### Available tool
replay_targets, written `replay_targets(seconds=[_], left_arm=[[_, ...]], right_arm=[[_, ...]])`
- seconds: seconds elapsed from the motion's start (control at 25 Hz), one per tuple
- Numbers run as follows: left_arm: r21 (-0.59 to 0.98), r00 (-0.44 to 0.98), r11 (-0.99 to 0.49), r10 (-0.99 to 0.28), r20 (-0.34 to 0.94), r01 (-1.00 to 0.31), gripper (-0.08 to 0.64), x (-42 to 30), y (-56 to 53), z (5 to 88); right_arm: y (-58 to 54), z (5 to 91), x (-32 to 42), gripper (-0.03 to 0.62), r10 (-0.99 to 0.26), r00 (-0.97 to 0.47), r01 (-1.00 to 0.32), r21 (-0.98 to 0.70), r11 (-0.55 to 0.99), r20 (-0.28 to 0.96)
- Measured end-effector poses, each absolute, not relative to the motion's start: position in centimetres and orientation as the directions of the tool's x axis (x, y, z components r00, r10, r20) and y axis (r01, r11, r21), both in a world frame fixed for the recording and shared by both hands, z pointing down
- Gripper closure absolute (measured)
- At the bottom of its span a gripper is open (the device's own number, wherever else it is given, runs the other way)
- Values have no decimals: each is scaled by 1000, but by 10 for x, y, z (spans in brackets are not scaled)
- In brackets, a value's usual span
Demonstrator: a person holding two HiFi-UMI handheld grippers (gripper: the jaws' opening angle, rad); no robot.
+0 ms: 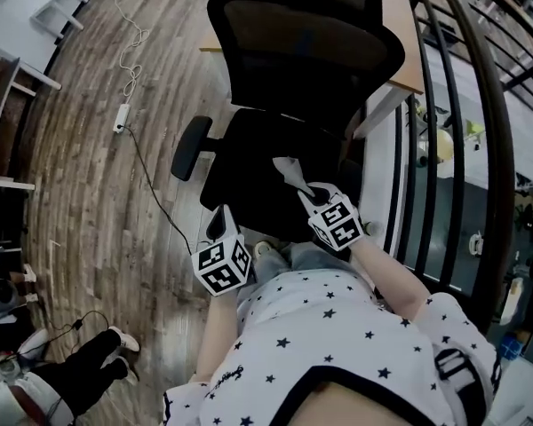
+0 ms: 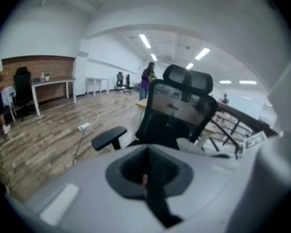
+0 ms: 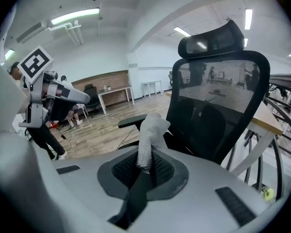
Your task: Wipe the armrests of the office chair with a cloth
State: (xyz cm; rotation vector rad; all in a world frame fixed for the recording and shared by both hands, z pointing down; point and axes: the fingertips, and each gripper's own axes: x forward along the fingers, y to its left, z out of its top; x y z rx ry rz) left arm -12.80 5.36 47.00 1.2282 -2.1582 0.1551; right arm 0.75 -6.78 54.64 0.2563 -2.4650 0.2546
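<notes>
A black office chair (image 1: 293, 87) with a mesh back stands right in front of me. Its left armrest (image 1: 191, 147) juts out clear of both grippers; the other armrest is hidden. My right gripper (image 1: 313, 195) hangs over the seat, shut on a white cloth (image 1: 289, 171). In the right gripper view the cloth (image 3: 149, 140) stands bunched up out of the right gripper (image 3: 144, 166), with the armrest (image 3: 136, 122) behind it. Over the seat's front left corner is my left gripper (image 1: 218, 223). The left gripper view shows the left gripper (image 2: 145, 178) shut and empty, facing the armrest (image 2: 109, 137).
A wooden desk (image 1: 400, 25) stands behind the chair, and a dark metal railing (image 1: 453, 149) runs along the right. A power strip (image 1: 122, 118) with its cable lies on the wood floor at left. Another person's legs (image 1: 80, 371) show at lower left.
</notes>
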Motion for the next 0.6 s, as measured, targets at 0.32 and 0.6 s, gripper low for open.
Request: replay_targets(seconds=[0.32, 0.6], left_arm=[[200, -411, 621, -693, 592, -758, 554, -152, 68, 473], [182, -377, 565, -723, 580, -805, 554, -199, 50, 472]], right_arm=[[-71, 542, -26, 561, -67, -789, -194, -145, 970, 611], [-76, 542, -69, 562, -98, -793, -238, -158, 958, 602]])
